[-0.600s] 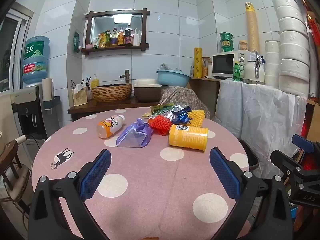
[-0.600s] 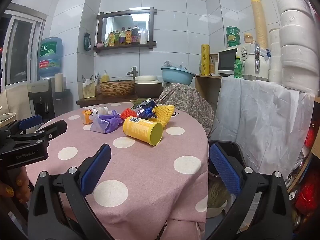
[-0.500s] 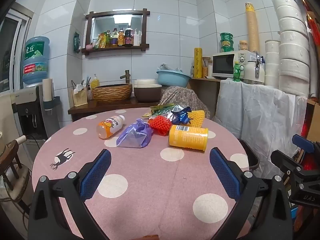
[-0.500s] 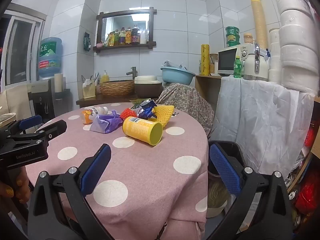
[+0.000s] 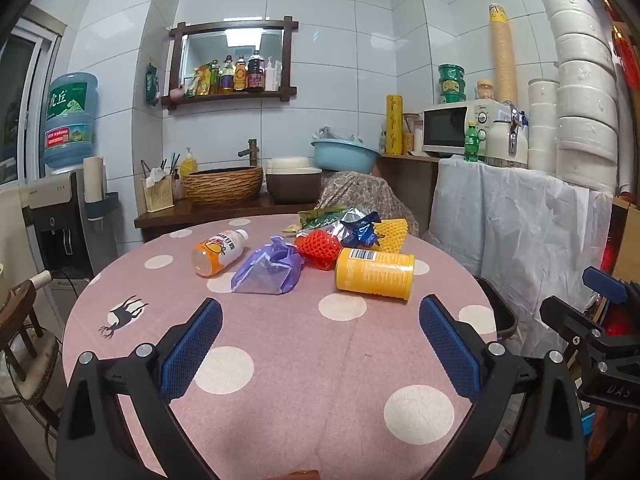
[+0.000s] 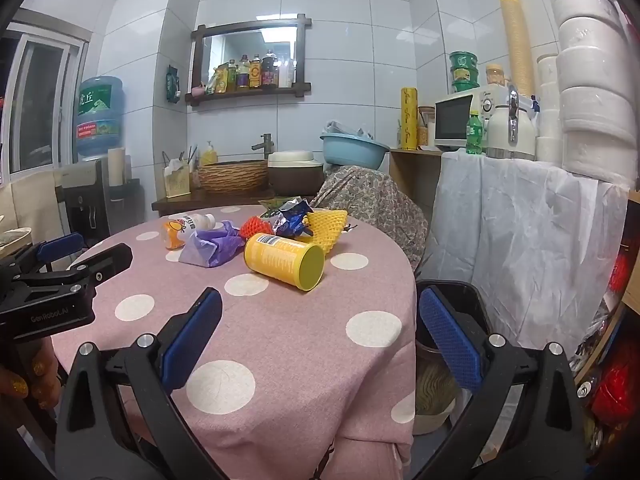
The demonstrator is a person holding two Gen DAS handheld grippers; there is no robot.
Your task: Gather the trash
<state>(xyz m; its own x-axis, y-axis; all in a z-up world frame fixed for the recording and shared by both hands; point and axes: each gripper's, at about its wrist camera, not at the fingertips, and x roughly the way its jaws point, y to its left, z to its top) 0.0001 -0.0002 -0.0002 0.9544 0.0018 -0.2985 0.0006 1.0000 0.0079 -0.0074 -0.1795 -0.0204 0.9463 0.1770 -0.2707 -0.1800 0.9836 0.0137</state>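
A heap of trash lies on the far half of the round pink dotted table (image 5: 280, 360): a yellow canister (image 5: 374, 274) on its side, a crumpled purple bag (image 5: 268, 272), an orange-and-white bottle (image 5: 218, 252), red foam netting (image 5: 320, 244), yellow foam netting (image 5: 392, 232) and foil wrappers (image 5: 352, 228). My left gripper (image 5: 320, 340) hovers open over the table's near part, well short of the heap. My right gripper (image 6: 320, 332) is open at the table's right edge; the canister (image 6: 286, 260) lies ahead of it. Nothing sits between either pair of fingers.
A black bin (image 6: 460, 304) stands on the floor right of the table, under a white-draped counter (image 6: 520, 220) with a microwave (image 5: 452, 128). Behind are a sink basket (image 5: 224, 186), a blue basin (image 5: 344, 156) and a water dispenser (image 5: 60, 216). A person's hand (image 6: 28, 380) holds the left gripper.
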